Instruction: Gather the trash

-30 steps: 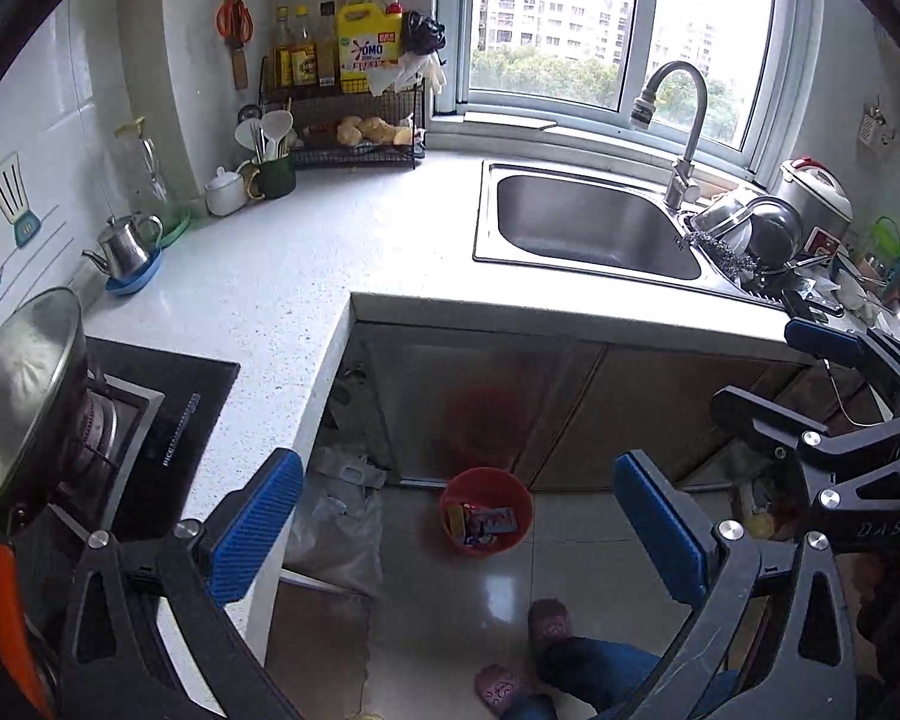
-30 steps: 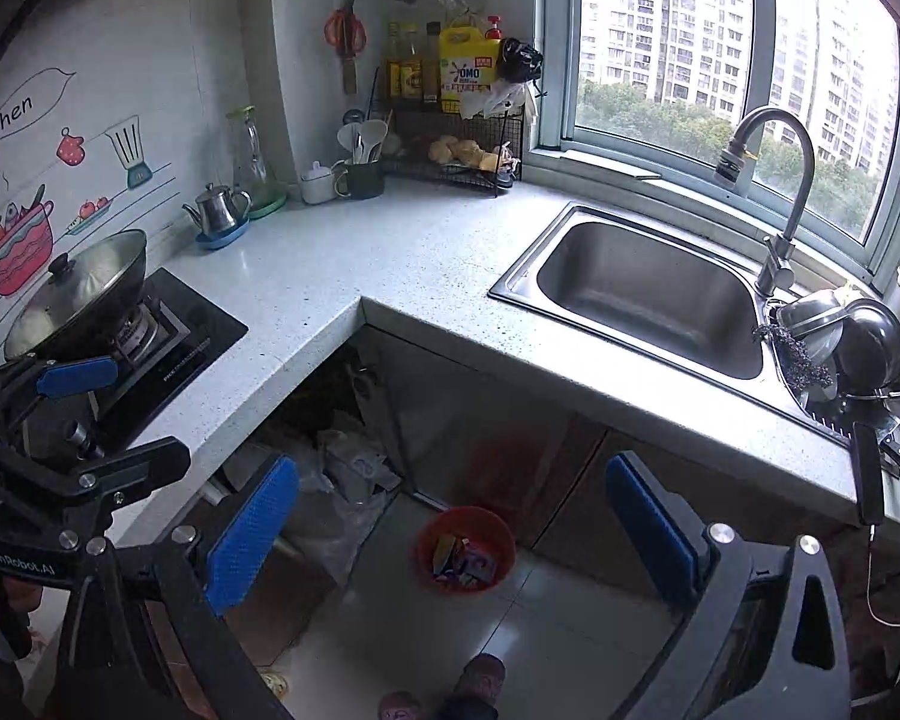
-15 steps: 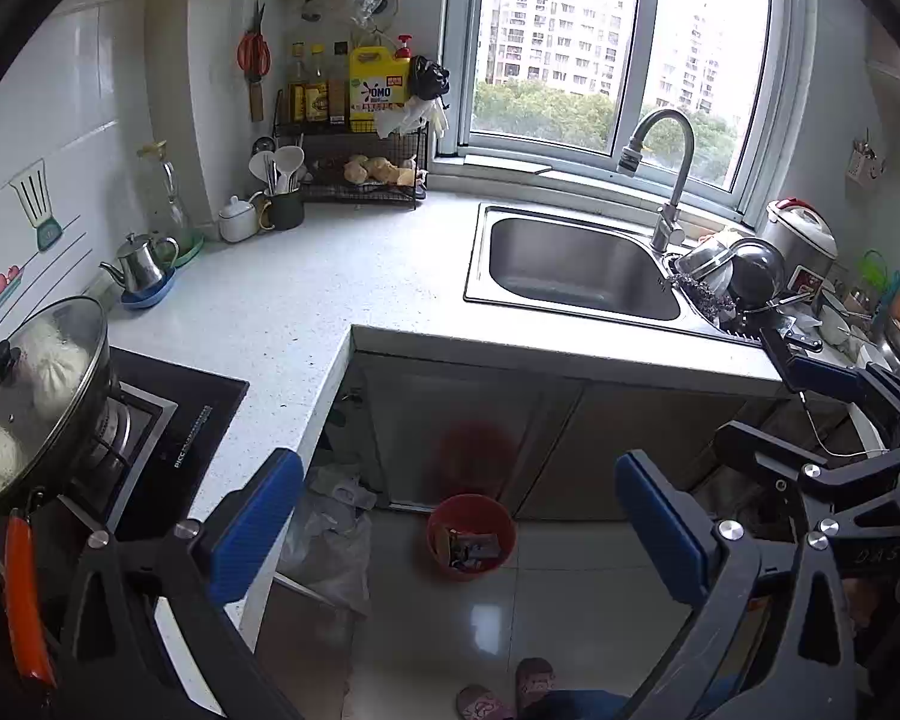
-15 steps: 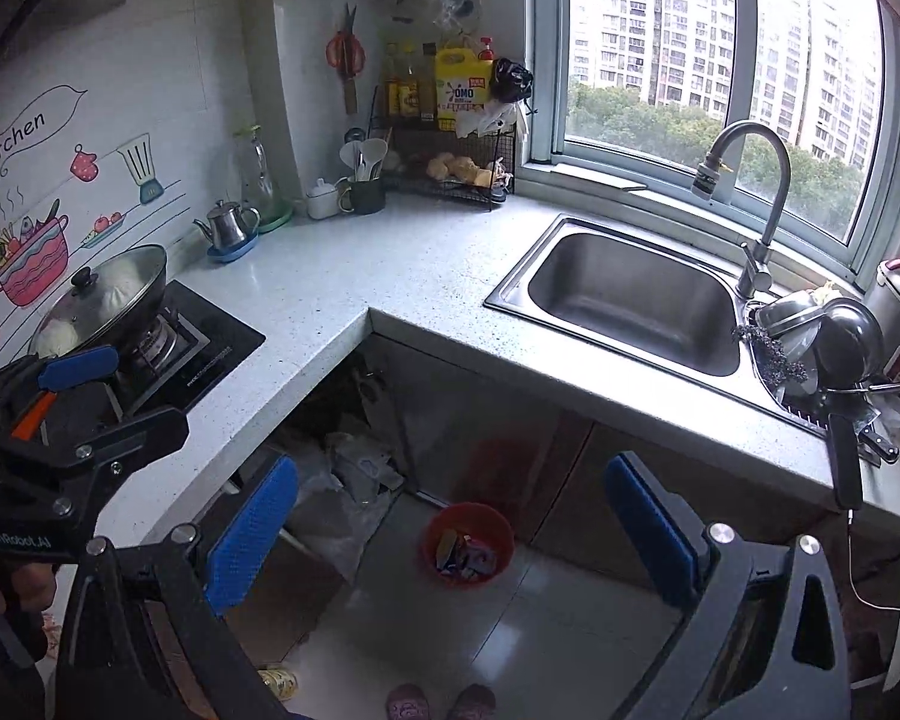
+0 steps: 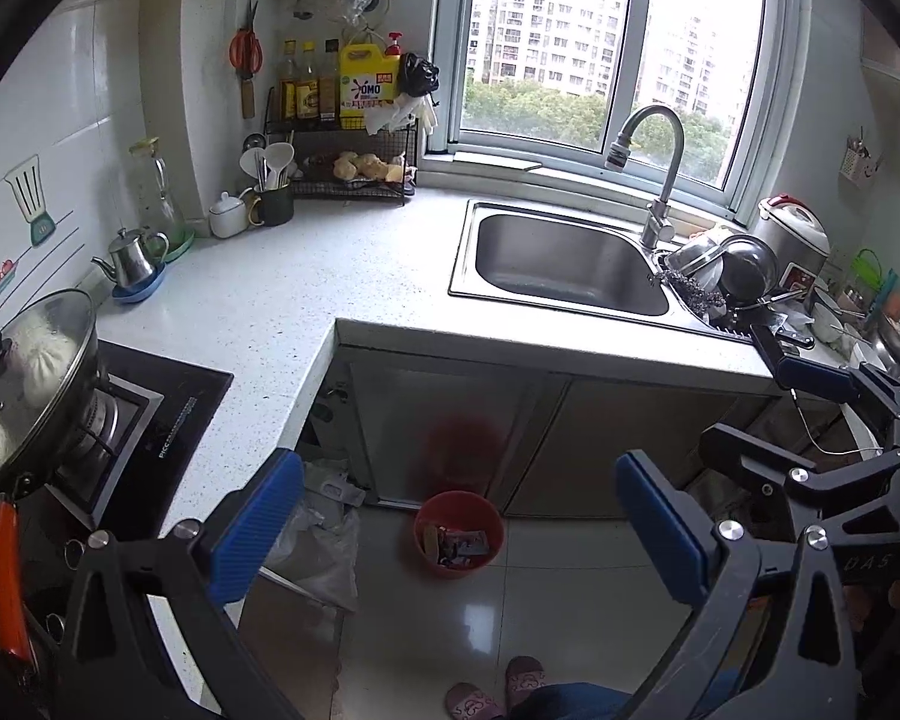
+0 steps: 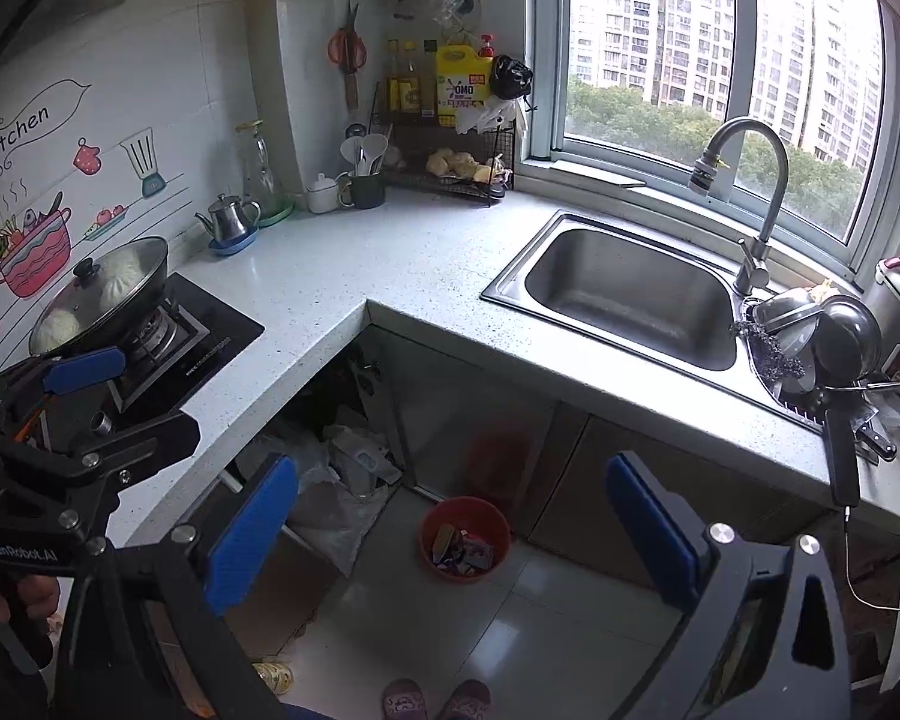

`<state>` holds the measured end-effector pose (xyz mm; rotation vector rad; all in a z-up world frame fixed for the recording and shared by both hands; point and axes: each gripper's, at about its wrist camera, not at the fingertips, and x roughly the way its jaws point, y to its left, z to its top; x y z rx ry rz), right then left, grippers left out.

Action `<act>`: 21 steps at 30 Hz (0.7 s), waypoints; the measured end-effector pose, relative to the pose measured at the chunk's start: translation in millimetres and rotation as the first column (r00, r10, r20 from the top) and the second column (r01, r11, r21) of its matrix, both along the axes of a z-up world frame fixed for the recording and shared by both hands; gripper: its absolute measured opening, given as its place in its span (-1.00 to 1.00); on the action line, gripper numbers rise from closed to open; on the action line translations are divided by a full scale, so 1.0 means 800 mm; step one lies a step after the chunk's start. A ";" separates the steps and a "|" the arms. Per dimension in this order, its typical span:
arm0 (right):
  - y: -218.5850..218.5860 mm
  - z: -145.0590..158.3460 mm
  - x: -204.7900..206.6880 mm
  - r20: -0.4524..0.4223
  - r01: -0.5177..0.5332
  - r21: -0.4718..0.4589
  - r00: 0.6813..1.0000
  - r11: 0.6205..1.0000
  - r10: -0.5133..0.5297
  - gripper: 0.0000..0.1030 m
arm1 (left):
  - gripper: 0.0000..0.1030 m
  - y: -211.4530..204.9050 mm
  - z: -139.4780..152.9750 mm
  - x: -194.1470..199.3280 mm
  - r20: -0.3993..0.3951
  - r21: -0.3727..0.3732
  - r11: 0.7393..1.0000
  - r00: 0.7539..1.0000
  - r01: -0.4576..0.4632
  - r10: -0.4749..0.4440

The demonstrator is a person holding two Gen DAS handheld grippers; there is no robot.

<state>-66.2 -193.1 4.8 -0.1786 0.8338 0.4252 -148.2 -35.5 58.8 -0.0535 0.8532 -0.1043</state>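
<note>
A red trash bin (image 5: pixel 459 533) holding several wrappers stands on the tiled floor in front of the sink cabinet; it also shows in the right wrist view (image 6: pixel 465 537). My left gripper (image 5: pixel 459 531) is open and empty, held high above the floor with the bin between its blue pads. My right gripper (image 6: pixel 450 531) is open and empty, likewise high above the bin. Each gripper shows at the edge of the other's view. The white countertop (image 5: pixel 258 300) carries no loose trash that I can see.
A steel sink (image 5: pixel 564 264) with a faucet sits under the window. A lidded pan (image 5: pixel 24 372) is on the stove at left. A kettle (image 5: pixel 132 261), utensil cup and bottle rack stand at the back corner. Plastic bags (image 5: pixel 324 534) lie under the counter. Dishes pile right of the sink.
Both grippers have risen and pulled back from the counter, so more of the kitchen and window shows and the bin looks smaller. Both stay open and empty.
</note>
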 end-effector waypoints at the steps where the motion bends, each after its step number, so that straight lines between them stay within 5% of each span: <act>1: -0.001 0.000 0.000 -0.001 0.005 0.001 1.000 1.000 -0.005 0.99 | 1.00 -0.001 0.000 0.000 -0.001 0.003 1.000 1.000 0.003 -0.003; 21: 0.003 -0.002 -0.005 -0.013 0.026 0.009 1.000 1.000 -0.026 0.99 | 1.00 0.002 -0.010 0.007 -0.047 0.018 1.000 0.999 0.022 -0.021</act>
